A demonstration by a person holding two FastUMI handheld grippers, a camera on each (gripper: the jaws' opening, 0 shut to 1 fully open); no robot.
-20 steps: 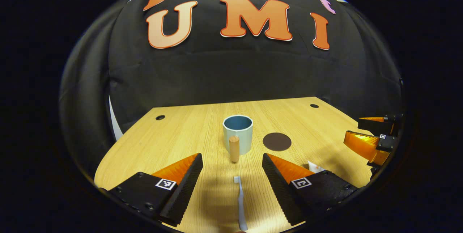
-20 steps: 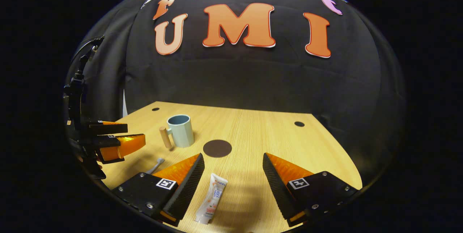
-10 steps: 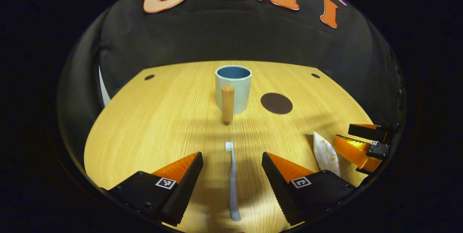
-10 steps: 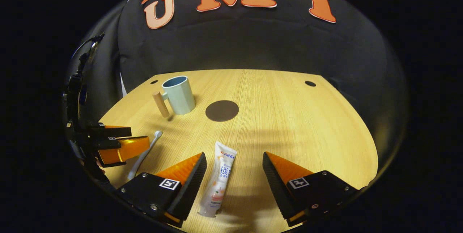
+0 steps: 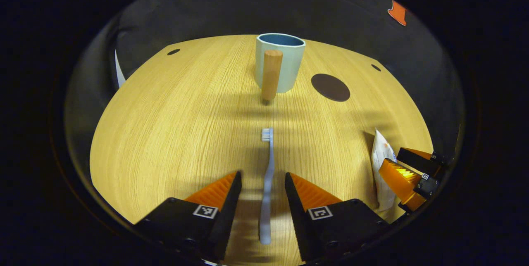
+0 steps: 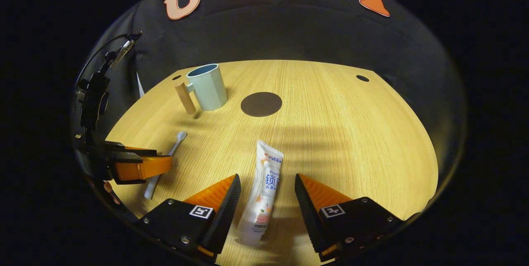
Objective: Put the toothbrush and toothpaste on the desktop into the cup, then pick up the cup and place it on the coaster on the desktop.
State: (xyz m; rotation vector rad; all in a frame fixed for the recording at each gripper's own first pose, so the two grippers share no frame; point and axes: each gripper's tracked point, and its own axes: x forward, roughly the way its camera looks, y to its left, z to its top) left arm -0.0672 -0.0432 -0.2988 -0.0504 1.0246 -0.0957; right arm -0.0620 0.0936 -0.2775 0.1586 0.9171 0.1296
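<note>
Toothbrush (image 5: pixel 268 183) lies flat on the wooden surface (image 5: pixel 173 134), bristle head toward the far side and handle toward the near edge. In the left gripper view the left gripper (image 5: pixel 259 193) stands low over it with the jaws apart, one on each side of the handle; a narrow gap shows on both sides, so neither presses on it. Toothpaste (image 6: pixel 263 193) lies flat to the right of the toothbrush, cap end near and crimped end far. In the right gripper view the right gripper (image 6: pixel 264 198) brackets the tube with the jaws apart; the left one is just beside the tube, the right one stands clear of it. Cup (image 5: pixel 281 65) stands upright at the far middle of the surface, pale outside and darker blue inside, with a wooden peg-shaped handle (image 5: pixel 271 75) turned toward the near side, roughly in line with the toothbrush. Coaster (image 5: pixel 330 87) (a dark round disc) lies flat just right of the cup, apart from it. In the left gripper view the right gripper appears at the right edge with the toothpaste beside it; in the right gripper view the left gripper appears at the left edge over the toothbrush handle, with fingertips of the holding hand just below it. Small round holes (image 6: pixel 362 78) mark the far corners of the surface.
</note>
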